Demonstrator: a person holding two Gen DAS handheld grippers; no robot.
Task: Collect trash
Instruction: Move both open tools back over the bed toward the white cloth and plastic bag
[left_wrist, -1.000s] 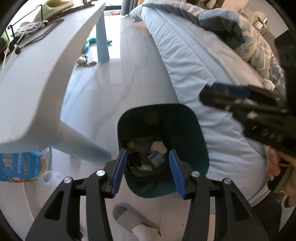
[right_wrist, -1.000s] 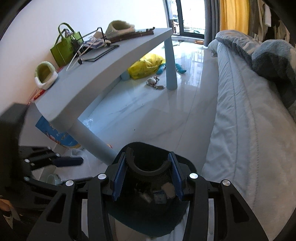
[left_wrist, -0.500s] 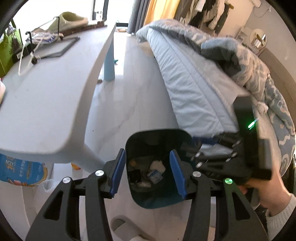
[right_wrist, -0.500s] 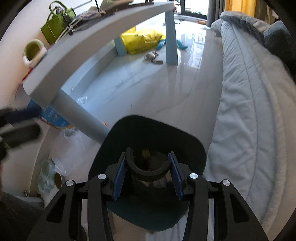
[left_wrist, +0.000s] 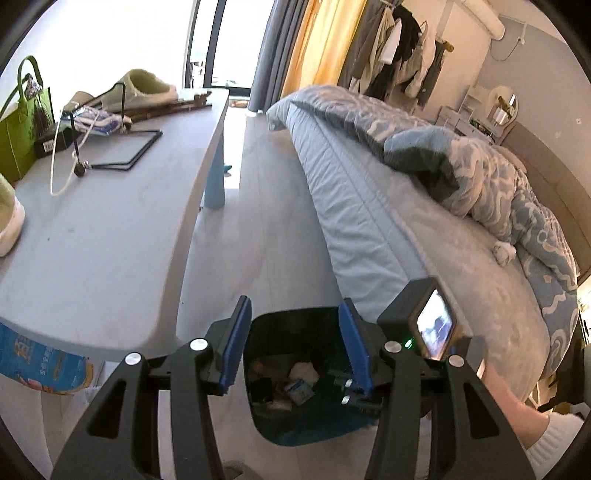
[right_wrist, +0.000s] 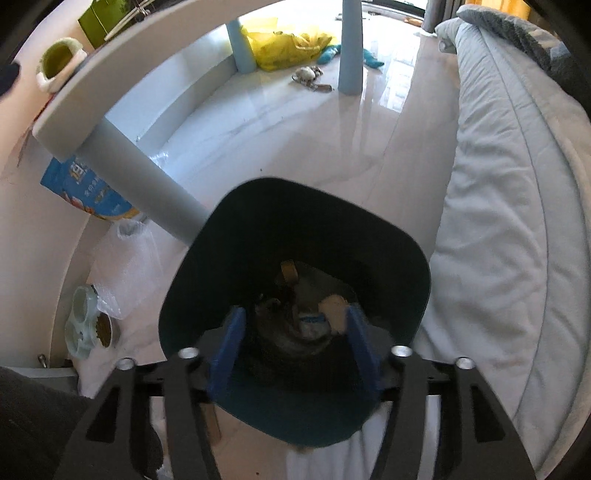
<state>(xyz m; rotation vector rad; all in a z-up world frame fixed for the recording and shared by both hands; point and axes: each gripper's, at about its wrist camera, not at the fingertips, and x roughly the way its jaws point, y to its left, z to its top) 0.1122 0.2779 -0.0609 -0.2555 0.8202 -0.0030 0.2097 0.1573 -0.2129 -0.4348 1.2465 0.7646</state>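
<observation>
Two views tell the story, and we take the left wrist first. Our left gripper (left_wrist: 293, 343) hangs above the dark teal bin (left_wrist: 314, 424), its blue pads part-way apart with nothing between them. A second ago this view sat low and close over the bin; now it takes in the whole grey table (left_wrist: 110, 229) and the bed (left_wrist: 406, 229), so we judge that hand is drawing clear. The right hand's device (left_wrist: 428, 332) now fills the lower right of this view, over the bin's rim, where before it was only a dark shape higher up. Crumpled trash (left_wrist: 295, 384) lies at the bottom of the bin.

From the right wrist, our right gripper (right_wrist: 293, 343) points steeply into the bin (right_wrist: 369, 258). A second ago its pads clamped a dark, curved, ring-like piece; now the jaws are opening and nothing sits between them. A dark rounded mass (right_wrist: 291, 339) rests low in the bin among paper scraps; blur keeps us from saying it is the same piece, though we think so.

We read that as one item delivered. Both claws are free for the next pickup.
</observation>
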